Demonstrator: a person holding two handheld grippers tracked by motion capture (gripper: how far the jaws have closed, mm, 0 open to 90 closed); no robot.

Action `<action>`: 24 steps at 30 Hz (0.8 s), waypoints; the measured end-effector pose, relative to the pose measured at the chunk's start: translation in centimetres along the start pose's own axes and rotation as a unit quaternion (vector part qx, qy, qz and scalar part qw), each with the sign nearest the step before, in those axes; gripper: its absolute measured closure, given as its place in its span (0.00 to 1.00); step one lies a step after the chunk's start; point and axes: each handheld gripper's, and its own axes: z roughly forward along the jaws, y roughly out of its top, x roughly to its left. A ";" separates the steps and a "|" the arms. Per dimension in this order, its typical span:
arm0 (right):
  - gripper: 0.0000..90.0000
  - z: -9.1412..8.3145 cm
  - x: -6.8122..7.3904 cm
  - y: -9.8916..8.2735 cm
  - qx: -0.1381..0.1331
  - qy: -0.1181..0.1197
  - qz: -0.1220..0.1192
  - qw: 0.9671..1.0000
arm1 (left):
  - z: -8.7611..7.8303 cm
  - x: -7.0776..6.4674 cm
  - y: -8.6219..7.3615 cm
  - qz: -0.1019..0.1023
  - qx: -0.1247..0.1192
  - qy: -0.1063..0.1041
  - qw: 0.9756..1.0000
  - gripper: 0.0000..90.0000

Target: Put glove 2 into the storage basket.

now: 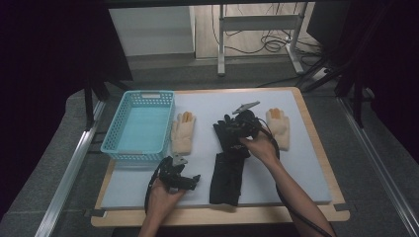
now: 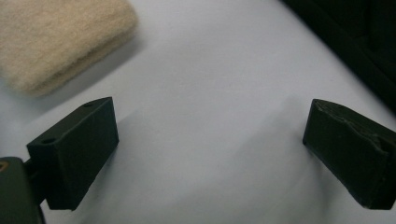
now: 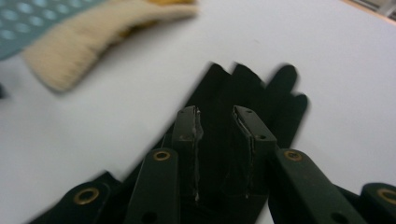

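Note:
Two black gloves lie mid-mat: one (image 1: 223, 140) with its fingers toward the far side, the other (image 1: 227, 180) nearer the front edge. My right gripper (image 1: 229, 129) sits low over the farther black glove (image 3: 266, 86), jaws a narrow gap apart, and the glove lies flat under them. Its pads do not press on the glove. My left gripper (image 1: 191, 180) rests near the front left of the mat, jaws wide apart over bare mat (image 2: 210, 144), with nothing between them. A cream glove (image 1: 183, 132) lies beside the basket, another (image 1: 278, 126) to the right.
A light blue plastic basket (image 1: 109, 143) stands at the mat's left, with nothing in it. The cream glove's cuff (image 2: 56, 37) lies just ahead of my left jaws. The pale mat (image 1: 306, 168) covers a wooden table; dark floor and a desk frame lie beyond.

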 end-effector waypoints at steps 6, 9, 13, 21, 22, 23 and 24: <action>0.63 1.6 -1.8 -1.7 -0.004 0.012 -0.007 1.000 | 0.0 0.0 0.0 0.000 0.001 0.000 1.000 0.04; 0.57 2.8 -1.8 -1.9 -0.004 0.029 -0.013 0.999 | 0.0 0.0 0.0 0.000 0.000 0.000 1.000 0.04; 0.60 4.6 -1.4 -2.2 0.021 0.022 -0.044 0.999 | 0.0 0.0 0.0 -0.001 -0.001 0.000 1.000 0.04; 0.97 4.5 -1.2 -2.4 0.016 0.032 -0.041 0.999 | 0.0 0.0 0.0 0.000 -0.001 0.000 1.000 0.04; 0.98 4.5 -1.2 -2.4 0.017 0.032 -0.037 0.999 | 0.0 0.0 0.0 0.000 -0.001 0.000 1.000 0.04; 0.98 4.4 -1.2 -2.3 0.019 0.033 -0.029 0.999 | 0.0 0.0 0.0 0.000 -0.001 0.000 1.000 0.04; 0.98 4.3 -1.2 -2.3 0.019 0.036 -0.021 0.999 | 0.0 0.0 0.0 0.000 -0.001 0.000 1.000 0.04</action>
